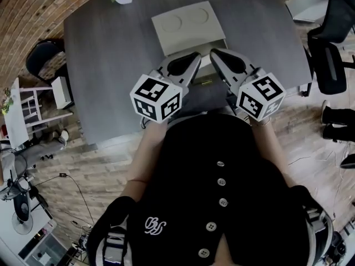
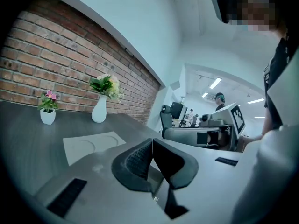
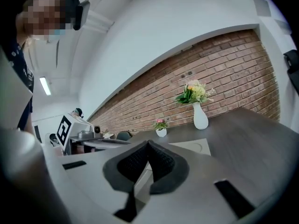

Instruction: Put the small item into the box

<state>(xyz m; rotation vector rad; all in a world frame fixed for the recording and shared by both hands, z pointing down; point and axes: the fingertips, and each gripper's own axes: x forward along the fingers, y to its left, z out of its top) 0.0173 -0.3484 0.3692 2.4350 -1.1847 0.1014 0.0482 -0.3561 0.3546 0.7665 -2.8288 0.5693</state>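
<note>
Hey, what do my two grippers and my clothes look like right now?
Both the left gripper and right gripper have pale grey bodies with black, ribbed pads. Each carries a white cube printed with black square markers. The person wears a black top with pale buttons and a small white emblem.

A dark grey wooden table (image 1: 105,54) stands beside a red brick wall (image 2: 56,55). At the table's far edge, a small white pot of pink flowers (image 2: 47,112) sits left of a tall white vase of green-and-white flowers (image 2: 99,108). Black office chairs (image 1: 331,49) stand at the right.
</note>
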